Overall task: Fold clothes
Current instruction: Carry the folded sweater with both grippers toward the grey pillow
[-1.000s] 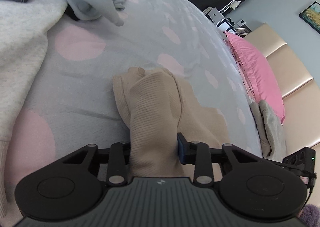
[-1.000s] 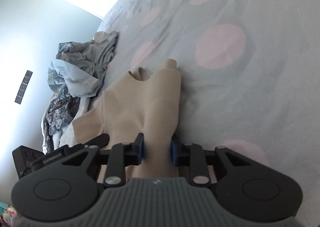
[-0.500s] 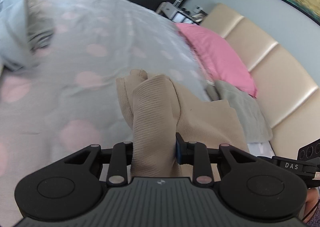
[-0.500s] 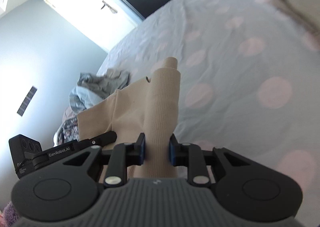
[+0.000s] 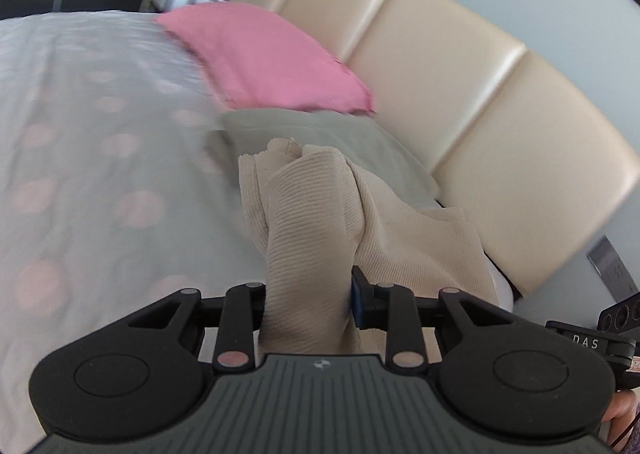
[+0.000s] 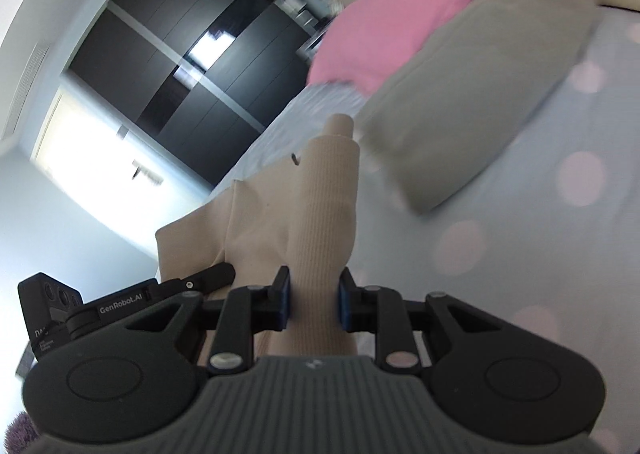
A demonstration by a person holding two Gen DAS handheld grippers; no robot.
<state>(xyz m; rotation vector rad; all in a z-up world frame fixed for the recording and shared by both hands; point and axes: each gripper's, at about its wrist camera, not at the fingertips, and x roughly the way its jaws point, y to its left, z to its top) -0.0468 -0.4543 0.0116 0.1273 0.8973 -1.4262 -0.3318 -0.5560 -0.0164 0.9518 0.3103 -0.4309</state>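
We see a beige ribbed-knit cloth garment (image 5: 308, 221), a glossy cream padded leather-look headboard (image 5: 460, 93), a matt pink fabric pillow (image 5: 264, 57) and matt black plastic grippers.

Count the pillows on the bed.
2. A pink pillow lies against the headboard; a grey pillow lies beside it, nearer the beige garment. Others may be out of view.

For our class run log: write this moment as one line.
left gripper: shut on beige garment | right gripper: shut on beige garment | garment lifted above bed
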